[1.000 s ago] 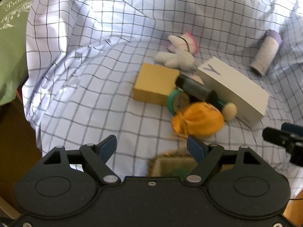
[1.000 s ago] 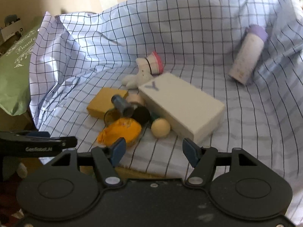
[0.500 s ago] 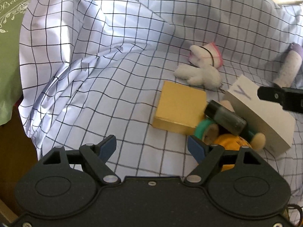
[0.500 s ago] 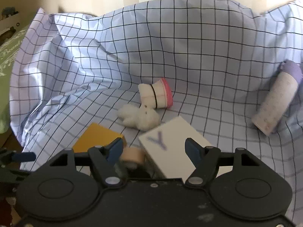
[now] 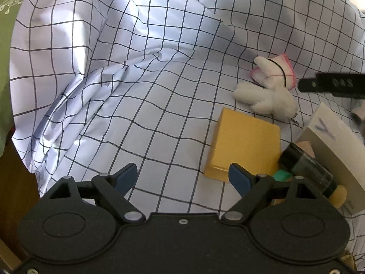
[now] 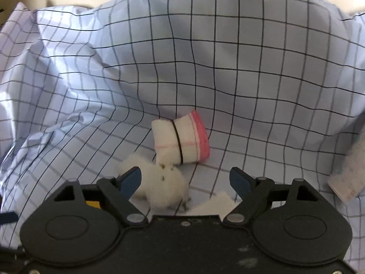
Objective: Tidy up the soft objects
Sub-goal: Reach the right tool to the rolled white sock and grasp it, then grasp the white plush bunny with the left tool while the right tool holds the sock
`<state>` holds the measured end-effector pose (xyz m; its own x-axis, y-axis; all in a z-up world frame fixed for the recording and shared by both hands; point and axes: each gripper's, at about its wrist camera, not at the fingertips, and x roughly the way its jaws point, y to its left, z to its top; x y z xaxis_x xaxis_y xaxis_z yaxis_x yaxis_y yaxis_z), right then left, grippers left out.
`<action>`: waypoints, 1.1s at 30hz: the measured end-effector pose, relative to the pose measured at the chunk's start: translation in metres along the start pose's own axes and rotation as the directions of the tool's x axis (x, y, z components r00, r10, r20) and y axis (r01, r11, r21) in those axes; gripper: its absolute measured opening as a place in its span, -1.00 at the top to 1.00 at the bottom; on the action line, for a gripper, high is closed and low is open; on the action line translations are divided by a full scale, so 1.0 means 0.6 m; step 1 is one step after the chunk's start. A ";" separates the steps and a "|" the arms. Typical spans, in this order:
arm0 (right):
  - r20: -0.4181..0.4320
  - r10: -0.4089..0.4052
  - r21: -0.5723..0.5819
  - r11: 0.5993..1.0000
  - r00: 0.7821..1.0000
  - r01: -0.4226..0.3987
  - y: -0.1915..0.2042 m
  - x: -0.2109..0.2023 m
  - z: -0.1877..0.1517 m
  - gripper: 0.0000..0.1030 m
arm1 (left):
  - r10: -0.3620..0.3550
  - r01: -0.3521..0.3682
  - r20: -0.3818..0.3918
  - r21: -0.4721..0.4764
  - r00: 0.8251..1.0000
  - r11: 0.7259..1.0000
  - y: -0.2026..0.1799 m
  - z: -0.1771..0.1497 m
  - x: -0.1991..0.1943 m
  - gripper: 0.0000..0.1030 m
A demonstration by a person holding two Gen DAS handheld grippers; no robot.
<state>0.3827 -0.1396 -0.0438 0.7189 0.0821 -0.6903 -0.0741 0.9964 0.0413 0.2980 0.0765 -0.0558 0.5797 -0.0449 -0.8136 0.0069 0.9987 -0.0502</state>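
Observation:
A white plush toy lies on the checked cloth, beside a rolled white cloth with a pink edge. In the right wrist view the roll sits just ahead and the plush shows low in the gap of my right gripper. Its jaws are opening and neither pad presses on the plush. My left gripper hovers over bare cloth left of a yellow block, jaws opening with nothing between them. A finger of the right gripper reaches in from the right edge.
A white box marked Y, a dark bottle and a green roll crowd the right side. A pale purple-patterned bottle lies at the far right. A green bag borders the cloth on the left. The cloth rises in folds behind.
Both grippers have moved forward and their jaws have widened. The pile has slid right in the left wrist view. The right gripper has closed in on the plush and the roll.

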 end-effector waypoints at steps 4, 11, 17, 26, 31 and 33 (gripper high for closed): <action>-0.016 -0.010 0.001 1.000 1.000 0.010 -0.002 0.050 0.026 -0.78 | 0.002 -0.002 -0.008 0.001 1.000 1.000 0.001 0.007 0.012 -0.63; -0.084 -0.019 0.021 1.000 0.996 0.021 0.004 0.130 0.057 -0.87 | 0.008 -0.008 -0.009 0.006 1.000 1.000 0.000 0.014 0.020 -0.67; -0.118 -0.057 0.001 0.998 0.991 0.058 0.010 0.173 0.061 -0.87 | 0.016 -0.016 -0.007 0.013 1.000 1.000 0.002 0.016 0.022 -0.69; -0.170 -0.063 0.009 0.998 0.983 0.066 0.015 0.203 0.063 -0.72 | 0.015 -0.015 -0.009 0.021 1.000 1.000 -0.002 0.018 0.024 -0.70; -0.180 -0.060 0.000 0.998 0.982 0.061 0.027 0.213 0.060 -0.46 | 0.006 -0.006 -0.009 0.022 1.000 1.000 -0.007 0.021 0.024 -0.70; -0.170 -0.077 0.014 0.997 0.982 0.081 0.025 0.213 0.058 -0.47 | 0.003 -0.003 -0.009 0.024 1.000 1.000 -0.010 0.022 0.023 -0.71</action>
<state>0.4974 -0.1135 -0.1063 0.5942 -0.0002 -0.8043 -0.0062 1.0000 -0.0048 0.3170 0.0704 -0.0591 0.5722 -0.0424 -0.8190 0.0251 0.9991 -0.0342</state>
